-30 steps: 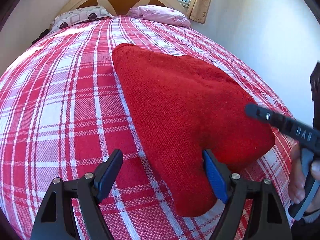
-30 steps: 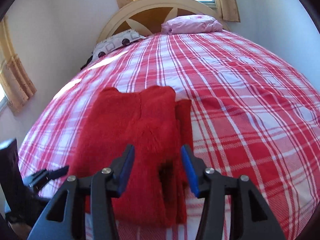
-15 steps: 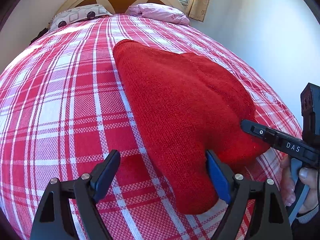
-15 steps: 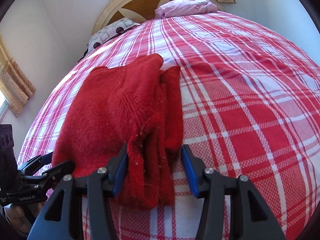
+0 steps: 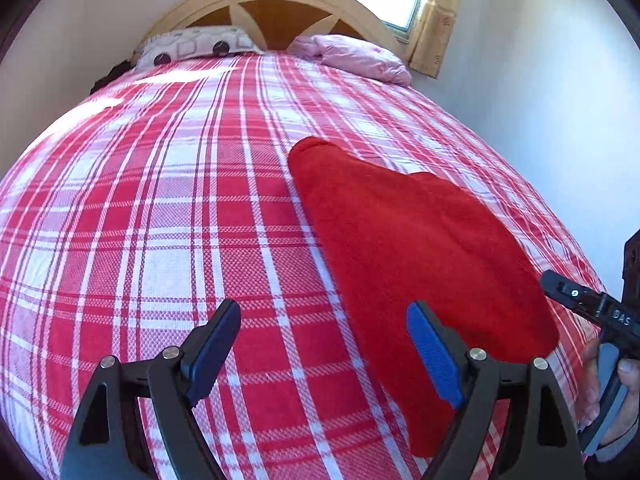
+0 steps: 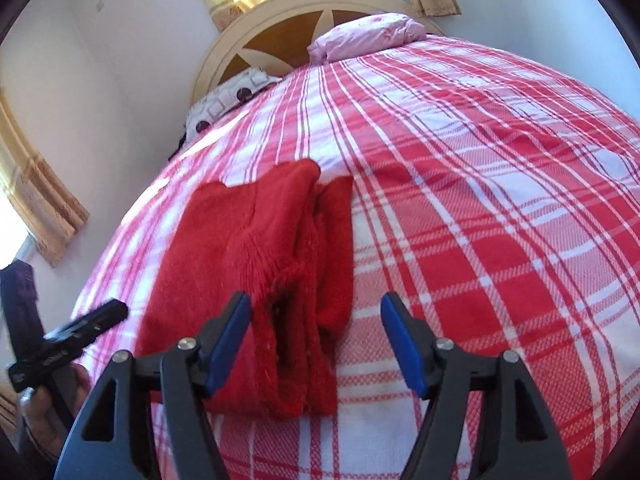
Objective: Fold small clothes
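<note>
A red knitted garment (image 5: 420,248) lies folded on the bed, near its front edge. In the right wrist view the garment (image 6: 256,264) shows stacked folded layers at its near end. My left gripper (image 5: 324,344) is open and empty, above the bedspread at the garment's left edge. My right gripper (image 6: 316,340) is open and empty, above the garment's near right corner. The right gripper also shows at the right edge of the left wrist view (image 5: 588,308), and the left gripper shows at the left of the right wrist view (image 6: 72,336).
The bed has a red and white plaid cover (image 5: 160,240). A patterned pillow (image 5: 192,46) and a pink pillow (image 5: 360,58) lie by the wooden headboard (image 5: 276,12). White walls flank the bed, with curtained windows (image 6: 44,208).
Both grippers have pulled back and up from the garment. The right gripper's jaws have opened wider. The garment lies as before.
</note>
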Available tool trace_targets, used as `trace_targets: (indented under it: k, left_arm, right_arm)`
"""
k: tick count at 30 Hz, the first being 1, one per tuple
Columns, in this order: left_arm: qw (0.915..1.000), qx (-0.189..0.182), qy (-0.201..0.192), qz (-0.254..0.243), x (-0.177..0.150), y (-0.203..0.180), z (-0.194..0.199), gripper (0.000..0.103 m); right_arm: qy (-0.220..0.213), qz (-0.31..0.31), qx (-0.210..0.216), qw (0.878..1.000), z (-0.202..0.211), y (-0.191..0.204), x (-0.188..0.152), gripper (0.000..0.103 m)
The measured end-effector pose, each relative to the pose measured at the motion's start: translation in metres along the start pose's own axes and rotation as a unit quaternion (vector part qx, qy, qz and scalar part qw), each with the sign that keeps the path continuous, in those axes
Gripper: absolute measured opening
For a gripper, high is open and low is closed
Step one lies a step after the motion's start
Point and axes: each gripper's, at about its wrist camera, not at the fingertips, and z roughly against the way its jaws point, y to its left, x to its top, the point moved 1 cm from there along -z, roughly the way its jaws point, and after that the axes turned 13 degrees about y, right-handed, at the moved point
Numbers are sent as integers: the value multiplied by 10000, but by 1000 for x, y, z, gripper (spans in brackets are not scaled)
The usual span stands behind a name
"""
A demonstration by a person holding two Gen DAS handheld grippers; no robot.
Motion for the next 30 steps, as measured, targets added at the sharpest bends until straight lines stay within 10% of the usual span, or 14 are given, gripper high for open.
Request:
trace_targets:
  k: [13, 20, 30]
  left_arm:
    - [9927, -1038, 357, 508, 32, 16, -49, 86]
    - [9942, -1017, 319, 105, 41, 3, -59, 86]
    - [9923, -1141, 403, -258, 48, -12, -69, 81]
  right_arm:
    - [778, -159, 433, 9959, -66, -15, 59, 79]
    - [851, -108, 497, 9951, -75, -21, 62, 78]
    - [860, -88, 816, 9929, -77, -25, 56, 52]
